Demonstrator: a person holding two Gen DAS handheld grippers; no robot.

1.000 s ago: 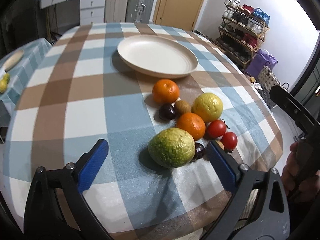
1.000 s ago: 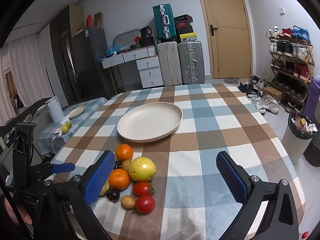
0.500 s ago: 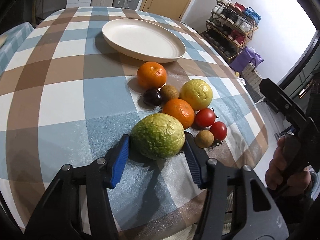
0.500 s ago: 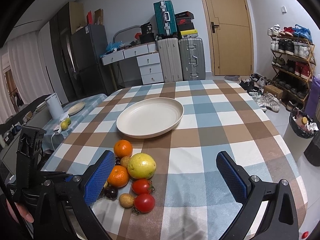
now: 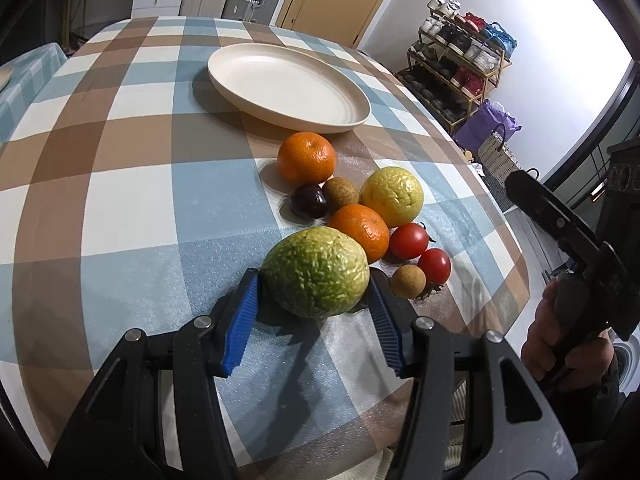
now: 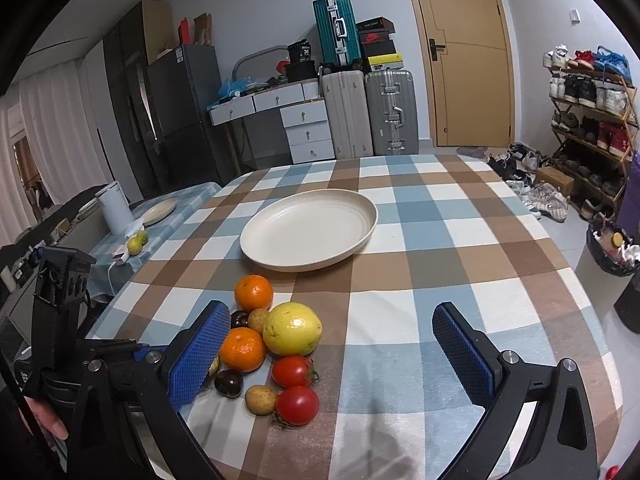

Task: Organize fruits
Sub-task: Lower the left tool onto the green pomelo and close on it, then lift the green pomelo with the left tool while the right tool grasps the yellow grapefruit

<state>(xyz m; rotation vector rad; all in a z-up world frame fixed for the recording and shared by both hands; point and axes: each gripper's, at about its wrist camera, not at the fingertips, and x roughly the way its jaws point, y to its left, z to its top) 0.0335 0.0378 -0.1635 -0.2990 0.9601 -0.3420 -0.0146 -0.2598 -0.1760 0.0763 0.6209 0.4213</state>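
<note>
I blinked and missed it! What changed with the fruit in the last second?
The left gripper moved in and shut its wide-open jaws on the big green fruit. The right gripper stayed open and idle. The plate and the other fruit stayed put.

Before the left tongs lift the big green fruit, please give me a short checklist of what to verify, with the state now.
1. Left tongs closed on the green fruit: ok, both pads against its sides.
2. Fruit centred between the pads: ok.
3. Neighbour clear of the lift: not ok, an orange touches the green fruit behind.
4. Plate free to receive fruit: ok, nothing in it.
5. Right tongs out of the way: ok, open, holding nothing.
6. Grip firm enough: cannot tell.
</note>
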